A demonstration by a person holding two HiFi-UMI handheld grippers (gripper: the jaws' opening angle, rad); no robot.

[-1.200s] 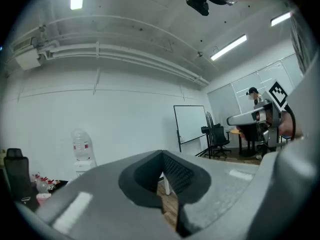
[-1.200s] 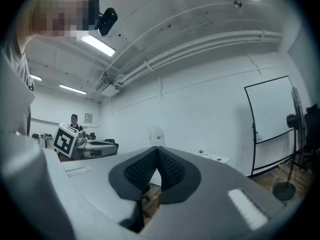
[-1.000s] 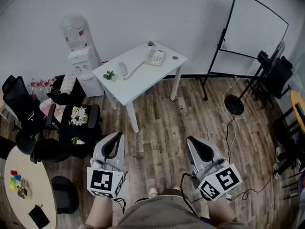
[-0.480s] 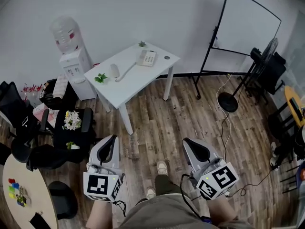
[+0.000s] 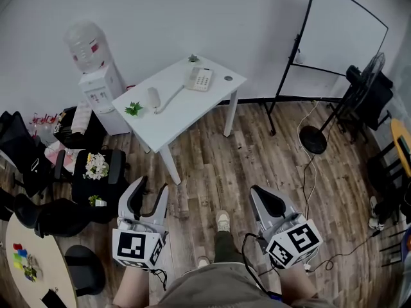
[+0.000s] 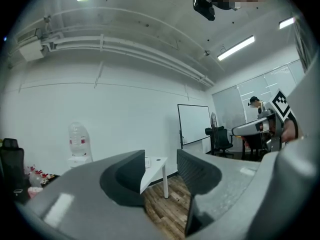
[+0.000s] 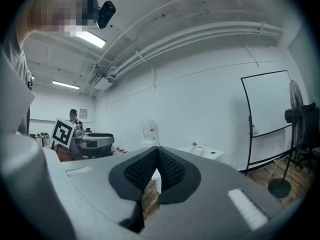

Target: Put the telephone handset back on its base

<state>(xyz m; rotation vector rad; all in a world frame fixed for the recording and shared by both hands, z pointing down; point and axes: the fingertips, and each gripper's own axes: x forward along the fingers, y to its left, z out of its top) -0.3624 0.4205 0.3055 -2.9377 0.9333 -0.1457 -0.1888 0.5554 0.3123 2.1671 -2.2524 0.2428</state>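
Observation:
A white telephone base (image 5: 199,79) sits toward the far end of a white table (image 5: 183,108). Its handset (image 5: 153,97) lies off the base on the table's left part, joined by a cord. Both grippers are held low near the person's body, far from the table. My left gripper (image 5: 148,192) is open with nothing between its jaws; in the left gripper view the table (image 6: 155,165) shows through the gap. My right gripper (image 5: 270,201) is shut and empty; in the right gripper view the phone base (image 7: 196,150) appears small beyond it.
A water dispenser (image 5: 96,76) stands left of the table. Black office chairs (image 5: 96,172) and a small plant (image 5: 133,108) are near the table's left. A whiteboard on a stand (image 5: 340,37), a floor fan (image 5: 314,138) and a cable lie to the right.
The left gripper's jaws have opened; they were shut before. The view has shifted slightly as the person steps forward, one foot now ahead on the wood floor.

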